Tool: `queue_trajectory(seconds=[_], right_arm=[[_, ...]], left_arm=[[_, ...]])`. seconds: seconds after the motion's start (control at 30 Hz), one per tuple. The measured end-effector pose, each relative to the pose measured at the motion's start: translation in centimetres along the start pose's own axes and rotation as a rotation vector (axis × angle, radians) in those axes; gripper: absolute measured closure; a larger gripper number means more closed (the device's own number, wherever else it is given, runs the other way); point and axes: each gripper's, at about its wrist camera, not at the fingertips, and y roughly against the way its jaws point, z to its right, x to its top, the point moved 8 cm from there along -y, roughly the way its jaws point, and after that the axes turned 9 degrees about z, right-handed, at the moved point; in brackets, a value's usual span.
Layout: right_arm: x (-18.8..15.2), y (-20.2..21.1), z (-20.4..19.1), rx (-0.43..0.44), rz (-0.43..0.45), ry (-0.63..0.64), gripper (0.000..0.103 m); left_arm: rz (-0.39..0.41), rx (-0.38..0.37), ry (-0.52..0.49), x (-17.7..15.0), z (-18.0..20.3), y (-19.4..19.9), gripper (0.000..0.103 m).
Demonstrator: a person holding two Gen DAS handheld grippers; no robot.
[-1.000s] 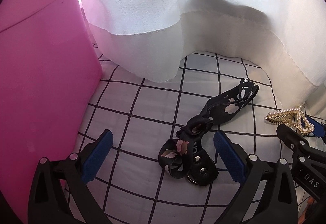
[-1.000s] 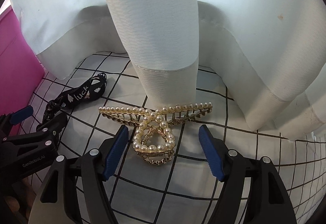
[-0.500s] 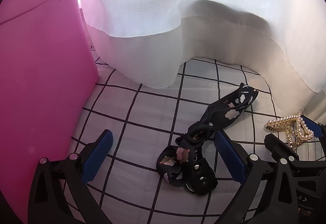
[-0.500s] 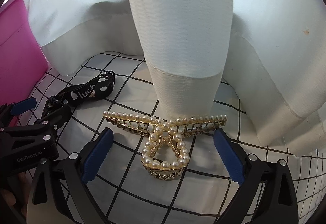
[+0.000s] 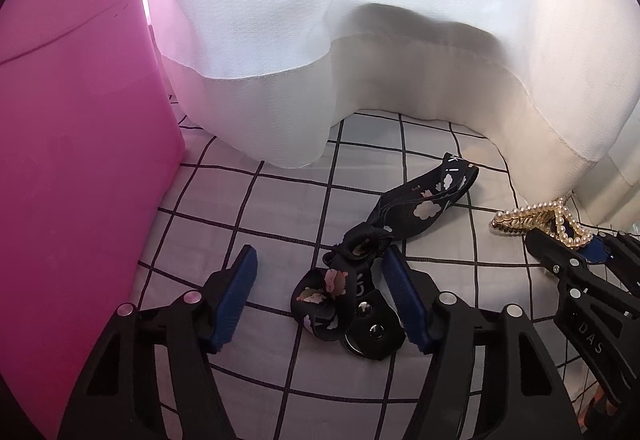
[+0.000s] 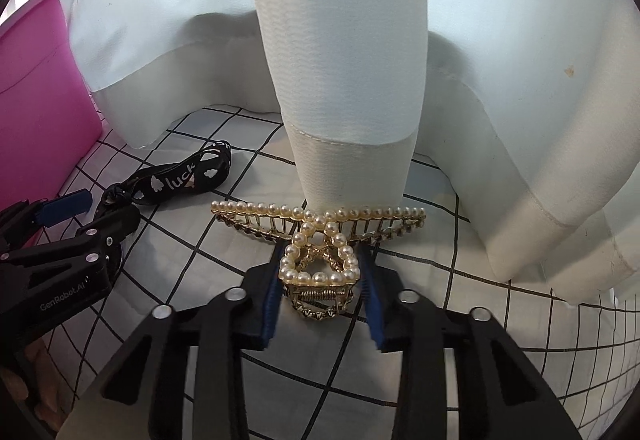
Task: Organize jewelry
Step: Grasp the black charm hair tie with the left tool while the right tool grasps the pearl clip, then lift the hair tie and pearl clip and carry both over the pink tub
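Right tongs closing, pads touching pearl hair claw on checked cloth. Left tongs closing around black strap, right pad touching, not yet gripped.

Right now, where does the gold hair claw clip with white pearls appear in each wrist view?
Left wrist: gold hair claw clip with white pearls at the right edge, under the white curtain.
Right wrist: the clip is in the centre, between the closing blue pads.
Shared landmark: black printed strap.
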Motion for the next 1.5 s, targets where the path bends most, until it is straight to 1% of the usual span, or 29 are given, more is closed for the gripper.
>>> queue_trajectory(seconds=[0.03,0.07,0.1,0.2,0.33,0.43,0.53,0.63,0.67,0.77,0.97,1.1,1.33,1.5], right_arm=[[0.0,0.0,-0.2,-0.003,-0.001,0.007,0.073],[-0.1,0.1,-0.3,0.001,-0.001,0.005,0.073],[-0.2,0.2,-0.3,0.005,0.001,-0.001,0.073],[-0.7,0.9,0.2,0.023,0.003,-0.038,0.073],[-1.5,2.2,1.1,0.048,0.010,-0.089,0.073],[-1.9,3.4,1.4,0.073,0.019,-0.125,0.073],[-2.5,4.7,1.3,0.114,0.014,-0.160,0.073],[-3.1,6.0,1.4,0.133,0.012,-0.190,0.073],[-3.1,6.3,2.1,0.135,0.012,-0.197,0.073],[-3.7,8.0,2.5,0.142,0.015,-0.221,0.073],[-3.9,11.7,3.0,0.146,0.035,-0.222,0.073],[-3.8,13.9,3.0,0.145,0.058,-0.221,0.073],[-1.7,19.1,3.1,0.148,0.129,-0.188,0.073],[0.2,22.7,2.1,0.169,0.181,-0.148,0.073]], left_arm=[[0.004,-0.010,-0.009,0.0,0.3,0.2,0.064],[0.005,-0.018,-0.019,-0.1,0.6,0.4,0.074],[0.003,-0.016,-0.029,-0.1,0.8,0.6,0.080],[0.000,-0.032,-0.014,-0.5,0.8,1.0,0.084],[-0.008,-0.073,0.046,-1.2,0.5,1.9,0.085],[0.013,-0.106,0.068,-1.5,0.5,3.4,0.085],[0.046,-0.167,0.099,-1.5,0.6,5.5,0.085],[0.084,-0.191,0.089,-1.5,1.4,7.8,0.085],[0.092,-0.196,0.082,-1.5,1.6,8.5,0.085],[0.111,-0.214,0.069,-1.2,2.3,10.5,0.085],[0.122,-0.208,0.044,-0.9,3.2,13.9,0.085],[0.147,-0.211,0.037,-0.5,3.3,16.4,0.085],[0.208,-0.212,0.031,1.1,2.6,21.0,0.085],[0.249,-0.180,0.025,2.0,1.2,24.5,0.085]])
